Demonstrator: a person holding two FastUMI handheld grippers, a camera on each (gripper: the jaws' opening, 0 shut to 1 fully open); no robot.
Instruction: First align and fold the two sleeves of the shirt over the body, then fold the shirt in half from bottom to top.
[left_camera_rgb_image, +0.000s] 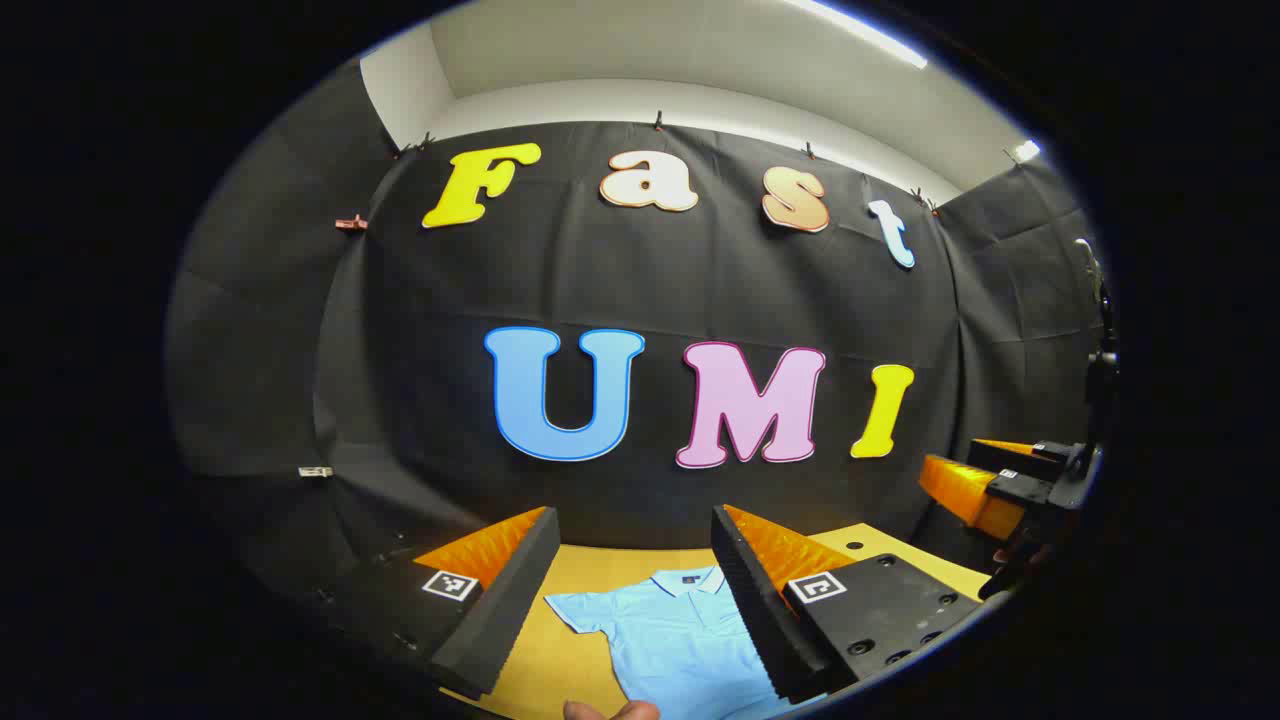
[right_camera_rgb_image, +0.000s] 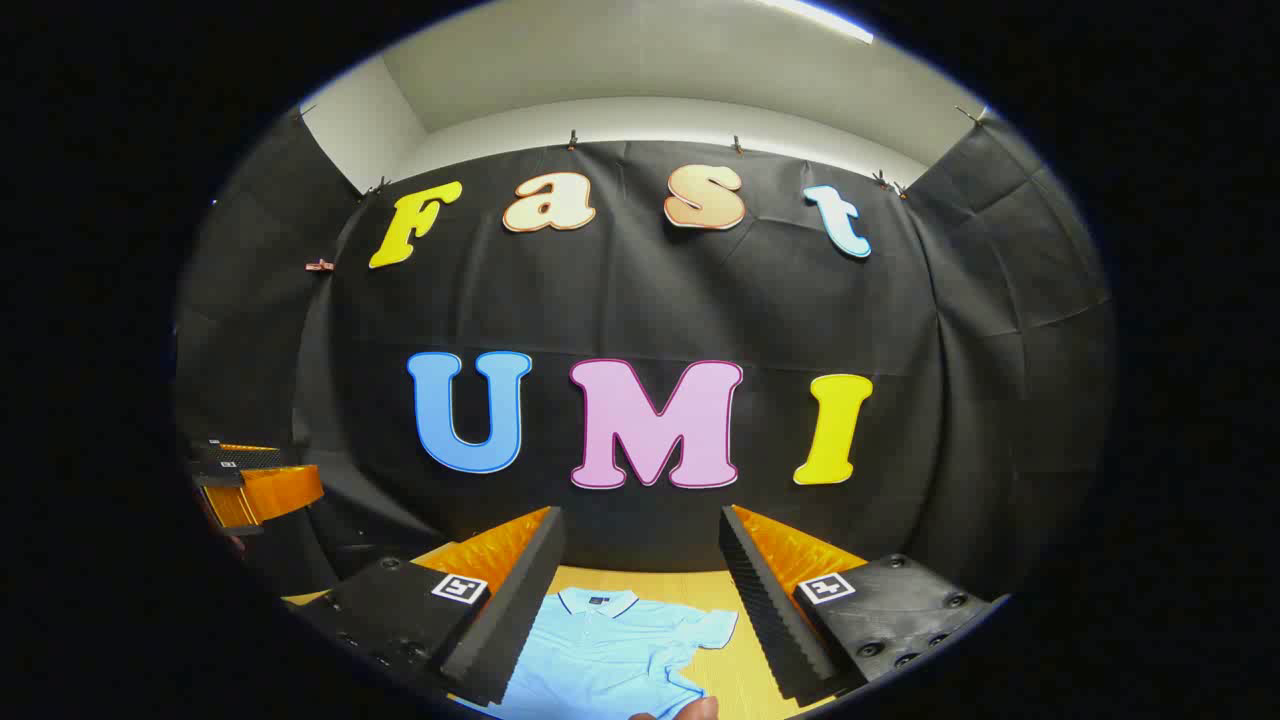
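Left gripper (left_camera_rgb_image: 635, 590): released, fingers spread wide with nothing between them; held above the surface, aimed level at the booth wall, tilted slightly.
Right gripper (right_camera_rgb_image: 640, 595): released, fingers wide apart and holding nothing; raised above the surface, facing the wall. Seen from the left gripper view it sits at the far right edge (left_camera_rgb_image: 1000, 485), partly cut off.
Left gripper from the right gripper view: at the far left edge (right_camera_rgb_image: 250, 490), partly cut off by the rim.
Shirt (left_camera_rgb_image: 675, 640): light blue polo, lying flat on the surface below both grippers, collar toward the wall. In the left gripper view one short sleeve spreads outward; the other side is hidden behind a finger. In the right gripper view (right_camera_rgb_image: 610, 650) the opposite sleeve spreads outward; the hem is cut off at the bottom in both.
Surface (left_camera_rgb_image: 590, 570): yellowish wood, mostly hidden by the fingers and the shirt.
Fingertip (left_camera_rgb_image: 610, 710): a person's, at the bottom rim near the shirt; barely visible. A similar one shows in the right gripper view (right_camera_rgb_image: 690, 710).
Holding hands: hard to make out.
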